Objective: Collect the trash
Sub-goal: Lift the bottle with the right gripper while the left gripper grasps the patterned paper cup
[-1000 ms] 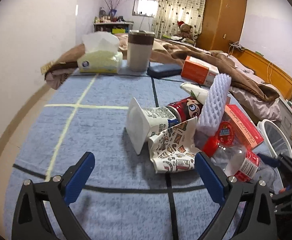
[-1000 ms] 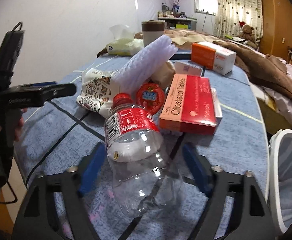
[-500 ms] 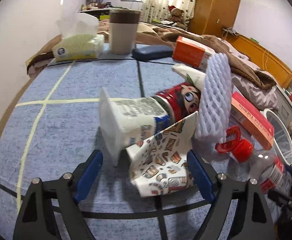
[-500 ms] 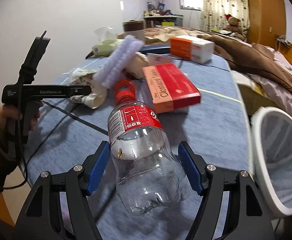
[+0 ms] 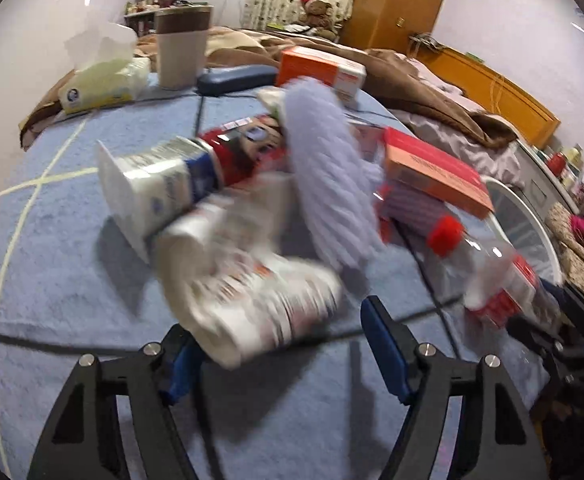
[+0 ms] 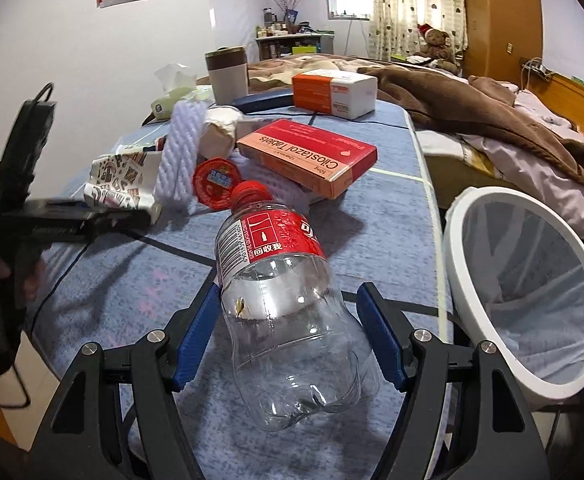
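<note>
In the left wrist view the left gripper (image 5: 283, 350) is closing its jaws around a crumpled printed paper cup (image 5: 247, 296), blurred at lower centre; whether both pads press it cannot be told. In the right wrist view the right gripper (image 6: 287, 336) clamps an empty clear plastic bottle (image 6: 287, 304) with a red label, lifted over the blue-covered bench (image 6: 388, 240). A white-rimmed mesh bin (image 6: 532, 288) stands at right.

left gripper (image 5: 281, 346) jaws closing, angled down, right gripper (image 6: 287, 334) angled down, blue pads clamping
</note>
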A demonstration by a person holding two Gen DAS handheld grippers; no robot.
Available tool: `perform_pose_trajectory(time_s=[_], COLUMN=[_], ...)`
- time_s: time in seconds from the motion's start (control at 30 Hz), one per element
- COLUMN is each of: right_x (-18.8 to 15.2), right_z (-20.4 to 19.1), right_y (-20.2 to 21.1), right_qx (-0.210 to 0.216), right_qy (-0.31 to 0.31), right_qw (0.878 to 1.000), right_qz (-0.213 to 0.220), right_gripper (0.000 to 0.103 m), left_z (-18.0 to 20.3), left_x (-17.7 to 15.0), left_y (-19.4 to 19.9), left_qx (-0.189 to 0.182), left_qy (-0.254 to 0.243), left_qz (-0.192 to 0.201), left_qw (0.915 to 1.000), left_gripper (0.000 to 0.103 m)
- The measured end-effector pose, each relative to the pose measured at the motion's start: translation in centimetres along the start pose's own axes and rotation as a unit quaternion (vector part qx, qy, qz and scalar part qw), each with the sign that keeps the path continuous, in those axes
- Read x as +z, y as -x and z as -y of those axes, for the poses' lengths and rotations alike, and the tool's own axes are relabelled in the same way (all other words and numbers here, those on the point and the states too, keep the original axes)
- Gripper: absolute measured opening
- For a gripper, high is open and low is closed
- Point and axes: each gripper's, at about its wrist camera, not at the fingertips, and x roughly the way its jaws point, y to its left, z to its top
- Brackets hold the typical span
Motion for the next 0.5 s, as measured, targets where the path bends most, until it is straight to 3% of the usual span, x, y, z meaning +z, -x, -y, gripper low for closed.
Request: perform_pose_trajectory(time_s=[0.1,0.17,0.37,0.5], right_x=[0.0,0.0,-0.2,-0.2], right_z=[0.2,0.3,0.5,0.5], right_y=[0.0,-0.1,0.0,0.1], right_qx=[0.002,0.002,0.006,0.005], right_qy=[-0.002,-0.002,-0.003,-0.002], right_qw=[1.000,1.000,1.000,1.000], right_qz=[0.001,0.002,0.003,0.003], right_gripper=[0.072,0.072,0.072,0.072], left_z=[1.2,1.0,0.2,-1.3], left_x=[-0.3,-0.2,-1.1,-0.9], left_y=[0.2,1.0,2.5,3.9], left_qx=[-0.007,0.012,0.058,0.051], left_qy=[-0.032,-0.044,-0.095,-0.092], left_qz=[-0.004,0.017,0.009,0.026], left_qw=[0.9995,0.9988,0.9937,0.9941], left_gripper=[0.076,0.076,0.079,0.086])
